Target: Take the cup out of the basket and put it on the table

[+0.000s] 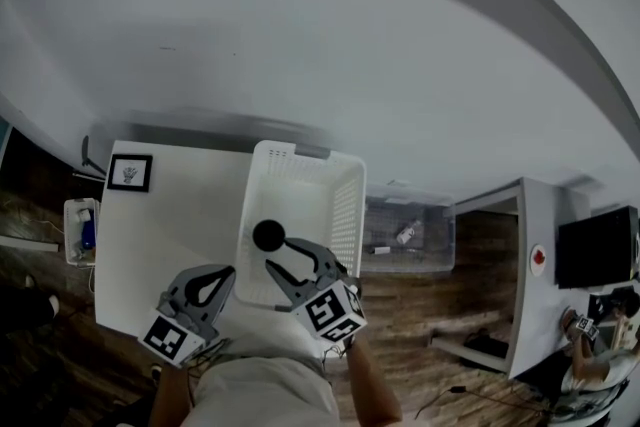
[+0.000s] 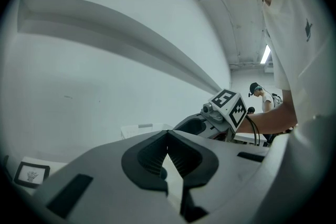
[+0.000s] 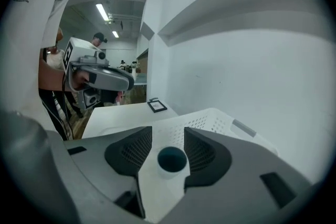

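While the left gripper [image 2: 168, 135] sits closed, empty, the right gripper [image 3: 168, 131], partly spread, frames the cup [image 3: 171, 161].

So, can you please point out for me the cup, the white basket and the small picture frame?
cup [image 3: 171, 159]: right gripper view, on its dark inside.
basket [image 1: 345, 215]: head view, on its perforated right wall.
picture frame [image 1: 130, 172]: head view, on the middle of the framed picture.

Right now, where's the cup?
In the head view the cup stands inside the white basket on the table, in the basket's near-left part. The right claw is poised at it with its jaws apart.
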Tool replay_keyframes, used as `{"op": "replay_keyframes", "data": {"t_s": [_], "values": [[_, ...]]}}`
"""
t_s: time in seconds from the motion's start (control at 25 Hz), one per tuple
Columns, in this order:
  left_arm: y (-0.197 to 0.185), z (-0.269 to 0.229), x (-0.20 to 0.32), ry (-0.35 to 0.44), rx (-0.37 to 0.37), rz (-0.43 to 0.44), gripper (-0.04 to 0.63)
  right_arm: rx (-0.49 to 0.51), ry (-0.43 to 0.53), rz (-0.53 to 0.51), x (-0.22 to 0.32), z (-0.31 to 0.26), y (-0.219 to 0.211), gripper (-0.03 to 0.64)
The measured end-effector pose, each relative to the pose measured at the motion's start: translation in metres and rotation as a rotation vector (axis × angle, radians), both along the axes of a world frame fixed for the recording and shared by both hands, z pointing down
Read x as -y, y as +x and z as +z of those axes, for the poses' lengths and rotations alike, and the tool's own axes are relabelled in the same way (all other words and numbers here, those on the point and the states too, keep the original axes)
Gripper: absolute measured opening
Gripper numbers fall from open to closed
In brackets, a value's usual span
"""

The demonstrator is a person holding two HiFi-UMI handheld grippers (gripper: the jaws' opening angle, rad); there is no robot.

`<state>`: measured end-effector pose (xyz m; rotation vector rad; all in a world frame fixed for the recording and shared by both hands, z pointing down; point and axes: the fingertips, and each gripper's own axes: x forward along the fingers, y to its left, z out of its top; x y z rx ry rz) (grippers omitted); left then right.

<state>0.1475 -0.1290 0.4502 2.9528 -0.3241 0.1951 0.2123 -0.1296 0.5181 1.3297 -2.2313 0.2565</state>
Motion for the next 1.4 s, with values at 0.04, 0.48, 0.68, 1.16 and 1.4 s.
{"op": "replay_keyframes", "data": {"t_s": [0.04,0.48,0.68,1.16,1.4], "values": [[0.001,0.001,0.002,-0.002,0.001,0.000,0.002,-0.016,-0.012,-0.014,0.003,0.005,0.000,0.181],[-0.002,0.010,0.013,-0.026,0.014,-0.010,0.002,-0.157,-0.184,-0.201,0.032,0.062,-0.005,0.340],[-0.004,0.014,0.015,-0.038,0.020,-0.015,0.002,-0.220,-0.287,-0.276,0.037,0.097,-0.002,0.389],[-0.006,0.021,0.018,-0.042,0.039,-0.024,0.002,-0.240,-0.440,-0.352,0.038,0.155,0.002,0.430],[-0.004,0.024,0.018,-0.043,0.046,-0.020,0.002,-0.210,-0.459,-0.349,0.040,0.165,0.001,0.428]]}}
